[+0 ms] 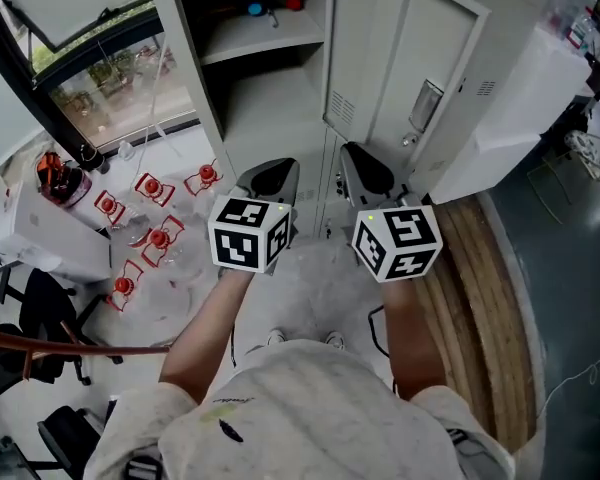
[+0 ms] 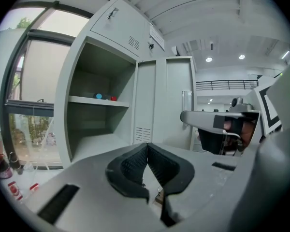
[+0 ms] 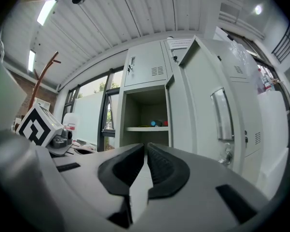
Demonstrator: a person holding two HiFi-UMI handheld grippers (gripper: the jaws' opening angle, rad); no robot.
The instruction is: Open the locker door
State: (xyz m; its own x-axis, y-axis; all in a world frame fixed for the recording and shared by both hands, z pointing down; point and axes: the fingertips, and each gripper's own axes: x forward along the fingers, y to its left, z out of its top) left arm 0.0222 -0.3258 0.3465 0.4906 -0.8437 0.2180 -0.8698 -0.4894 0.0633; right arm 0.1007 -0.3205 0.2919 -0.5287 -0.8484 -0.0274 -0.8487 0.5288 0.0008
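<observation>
Locker door [image 1: 435, 78] swung open, pale floor [image 1: 315, 290], window [image 1: 120, 78] at left

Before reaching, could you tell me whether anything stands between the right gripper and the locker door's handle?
Nothing visible does. The right gripper, its jaws closing on nothing, has open air up to the handle on the locker door, which stands open.

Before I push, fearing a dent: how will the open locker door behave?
The locker door looks like thin sheet metal, probably stiff yet light; standing open, it should swing easily. Its smooth painted face may be slippery.
</observation>
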